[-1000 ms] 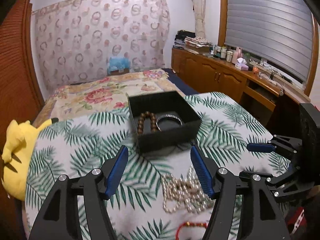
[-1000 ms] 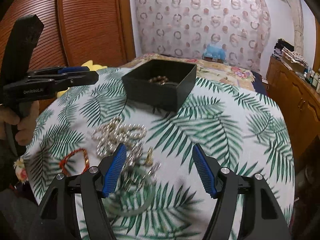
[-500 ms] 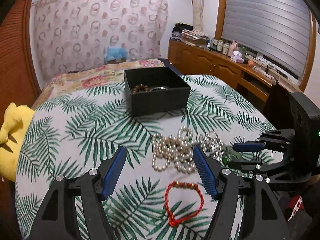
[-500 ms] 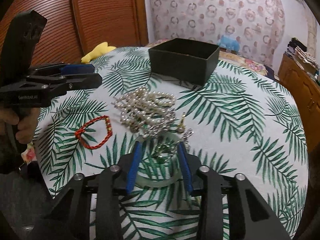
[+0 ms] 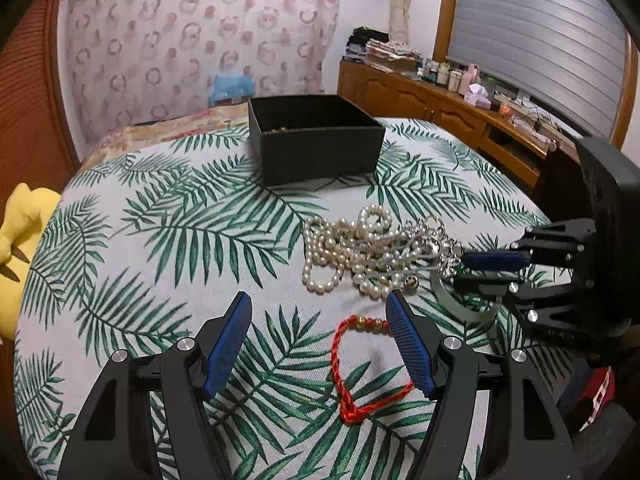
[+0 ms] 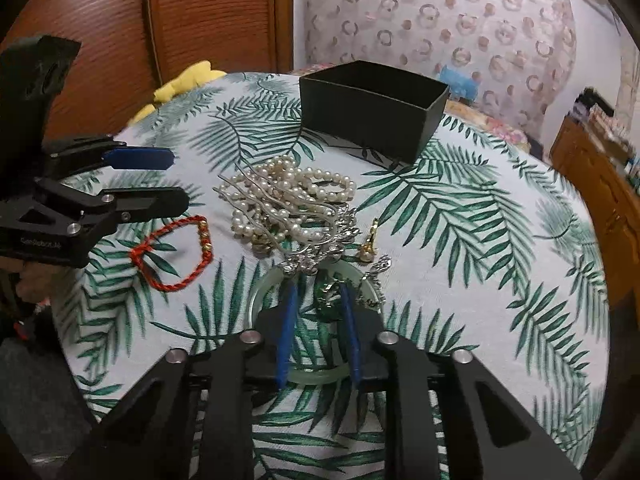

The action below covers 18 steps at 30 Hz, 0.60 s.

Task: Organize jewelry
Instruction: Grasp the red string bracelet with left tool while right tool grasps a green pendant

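A black open box (image 5: 316,138) stands at the far side of the leaf-print table; it also shows in the right wrist view (image 6: 372,110). A heap of pearl strands (image 5: 348,248) (image 6: 292,196) with a silver hair comb (image 6: 280,208) lies mid-table. A red cord bracelet (image 5: 360,368) (image 6: 176,254) lies near me. My left gripper (image 5: 320,340) is open, low over the red bracelet. My right gripper (image 6: 318,308) is nearly closed around a green brooch (image 6: 328,296) lying inside a pale jade bangle (image 6: 260,292).
A gold earring (image 6: 370,240) and a silver piece (image 6: 378,266) lie right of the bangle. A yellow plush toy (image 5: 16,248) sits at the table's left edge. A bed and a wooden sideboard (image 5: 440,112) stand behind the table.
Both grippers have drawn back and lowered towards the near jewelry. My right gripper has narrowed from wide open to nearly closed around the green brooch. My left gripper stayed open.
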Available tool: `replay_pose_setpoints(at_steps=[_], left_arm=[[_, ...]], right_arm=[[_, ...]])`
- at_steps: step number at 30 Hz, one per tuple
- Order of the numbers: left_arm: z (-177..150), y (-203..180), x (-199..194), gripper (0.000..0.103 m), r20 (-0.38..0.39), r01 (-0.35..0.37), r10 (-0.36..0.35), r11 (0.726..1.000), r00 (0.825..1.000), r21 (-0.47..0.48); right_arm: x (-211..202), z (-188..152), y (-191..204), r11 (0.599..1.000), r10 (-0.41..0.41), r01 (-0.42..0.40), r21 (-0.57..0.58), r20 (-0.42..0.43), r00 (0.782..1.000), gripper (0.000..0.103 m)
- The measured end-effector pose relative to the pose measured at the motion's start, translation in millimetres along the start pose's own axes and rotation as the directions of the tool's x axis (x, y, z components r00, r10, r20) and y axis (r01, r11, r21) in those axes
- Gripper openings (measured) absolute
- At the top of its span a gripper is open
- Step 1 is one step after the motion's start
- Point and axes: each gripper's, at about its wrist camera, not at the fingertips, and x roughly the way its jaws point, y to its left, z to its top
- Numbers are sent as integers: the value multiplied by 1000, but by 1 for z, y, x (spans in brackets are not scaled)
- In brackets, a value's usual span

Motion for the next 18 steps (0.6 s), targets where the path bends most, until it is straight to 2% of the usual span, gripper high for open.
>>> replay_pose_setpoints(at_steps=[1,6,14,18], left_arm=[[-1,-1,1,66,-3,1,-1,1000,1000,2],[-6,-2,5,66,-23,1,-1,1000,1000,11],[-9,-3,5,66,-33,9,-9,1000,999,13],[-10,-6,4,53,-37,22,-21,999,999,28]], right_arm=[[0,0,0,1000,-20,20,-7,0,1000,10],[-3,-2,-9,1000,-6,6,12,8,1000,9],[-30,0,-17,999,0,-3,42,78,997,9],[-41,5,-22,999,-6,1,50,106,994,9]])
